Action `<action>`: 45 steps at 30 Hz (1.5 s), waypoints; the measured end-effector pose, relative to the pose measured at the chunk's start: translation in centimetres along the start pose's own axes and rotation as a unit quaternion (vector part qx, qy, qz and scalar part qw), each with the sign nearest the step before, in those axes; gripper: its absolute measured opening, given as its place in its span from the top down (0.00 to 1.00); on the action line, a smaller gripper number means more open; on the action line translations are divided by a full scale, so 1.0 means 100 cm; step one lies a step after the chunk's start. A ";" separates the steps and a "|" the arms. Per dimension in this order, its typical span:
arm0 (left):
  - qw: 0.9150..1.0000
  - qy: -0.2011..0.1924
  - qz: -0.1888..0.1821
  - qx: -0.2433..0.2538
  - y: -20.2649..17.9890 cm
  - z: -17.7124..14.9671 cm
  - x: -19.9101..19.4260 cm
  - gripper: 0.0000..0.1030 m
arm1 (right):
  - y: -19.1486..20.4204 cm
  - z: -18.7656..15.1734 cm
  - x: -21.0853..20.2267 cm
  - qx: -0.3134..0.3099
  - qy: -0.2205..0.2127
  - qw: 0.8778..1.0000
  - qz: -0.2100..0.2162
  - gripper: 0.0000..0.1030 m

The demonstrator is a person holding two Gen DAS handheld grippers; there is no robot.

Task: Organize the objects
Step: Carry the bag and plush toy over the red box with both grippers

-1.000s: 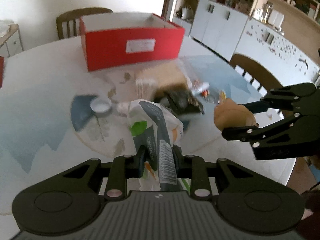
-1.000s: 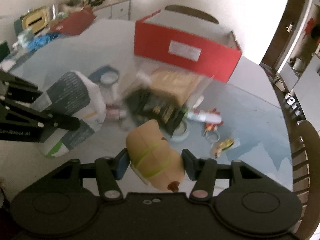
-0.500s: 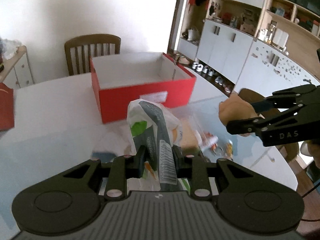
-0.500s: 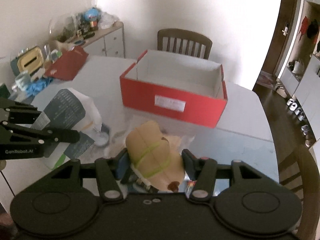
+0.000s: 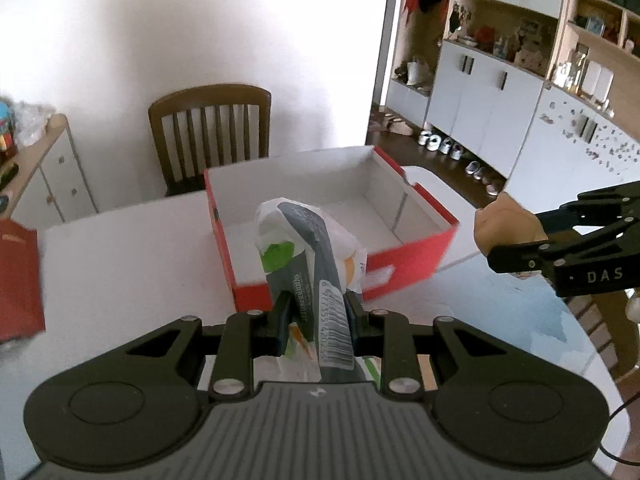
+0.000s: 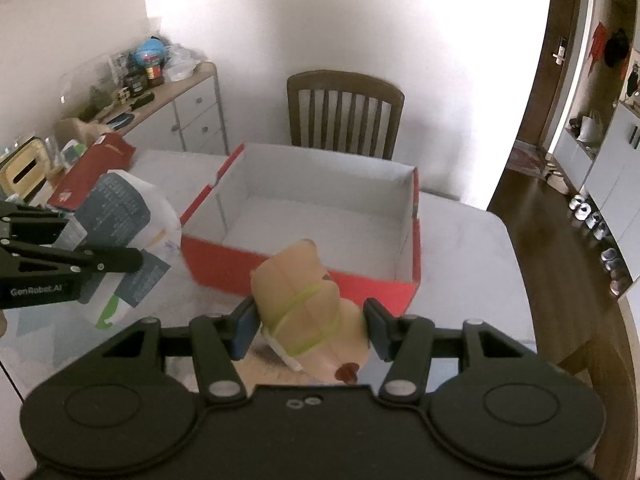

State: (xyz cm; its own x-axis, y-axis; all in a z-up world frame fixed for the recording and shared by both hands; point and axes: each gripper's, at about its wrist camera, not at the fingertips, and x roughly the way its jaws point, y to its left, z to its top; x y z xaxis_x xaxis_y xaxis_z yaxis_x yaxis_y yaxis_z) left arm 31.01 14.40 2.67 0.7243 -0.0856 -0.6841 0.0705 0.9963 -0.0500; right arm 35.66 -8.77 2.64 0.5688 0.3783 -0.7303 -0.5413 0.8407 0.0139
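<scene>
An open red box (image 5: 408,256) with a white inside stands on the table; it also shows in the right wrist view (image 6: 304,268). My left gripper (image 5: 318,312) is shut on a grey, white and green packet (image 5: 308,248), held above the table in front of the box. My right gripper (image 6: 308,322) is shut on a tan bundle bound with green rubber bands (image 6: 304,300), also held in front of the box. In the left wrist view the bundle (image 5: 504,224) is at the right. In the right wrist view the packet (image 6: 124,220) is at the left.
A wooden chair (image 5: 210,132) stands behind the table (image 5: 120,264), also seen in the right wrist view (image 6: 346,110). A red folder (image 5: 18,276) lies at the table's left. A cluttered sideboard (image 6: 160,96) stands at the left; cabinets (image 5: 480,112) at the right.
Both grippers rose and moved toward the red box with their loads. The clutter on the table dropped out of view, and the box's inside now shows.
</scene>
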 end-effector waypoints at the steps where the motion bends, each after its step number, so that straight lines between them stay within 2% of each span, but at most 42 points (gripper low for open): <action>1: 1.000 0.002 0.006 0.003 0.001 0.006 0.006 0.75 | -0.003 0.006 0.005 0.002 0.001 1.000 0.000 0.46; 10: 0.999 0.023 0.027 0.003 0.010 0.050 0.069 0.75 | -0.022 0.046 0.058 0.000 0.004 1.000 -0.009 0.45; 19: 0.996 0.062 0.065 0.030 0.011 0.070 0.134 0.75 | -0.032 0.062 0.120 -0.004 0.028 1.000 -0.008 0.45; 25: 0.993 0.093 0.068 0.013 0.022 0.077 0.171 0.75 | -0.031 0.059 0.156 -0.016 0.062 0.998 -0.002 0.45; 31: 0.989 0.133 0.067 0.022 0.021 0.077 0.202 0.75 | -0.027 0.051 0.186 -0.029 0.106 0.994 -0.001 0.45; 37: 0.984 0.170 0.051 0.027 0.017 0.072 0.228 0.75 | -0.023 0.041 0.199 -0.042 0.134 0.990 -0.001 0.44; 45: 0.979 0.195 0.050 0.036 0.013 0.073 0.245 0.75 | -0.023 0.034 0.205 -0.044 0.149 0.988 -0.003 0.41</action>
State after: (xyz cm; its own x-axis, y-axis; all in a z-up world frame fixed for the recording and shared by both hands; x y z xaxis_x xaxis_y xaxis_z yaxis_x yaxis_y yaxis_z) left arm 53.85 13.50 -8.84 0.4144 0.0368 -0.9094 0.0717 0.9948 0.0729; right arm 50.64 -1.59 -10.10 0.3716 0.2313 -0.8991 -0.5981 0.8003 -0.0413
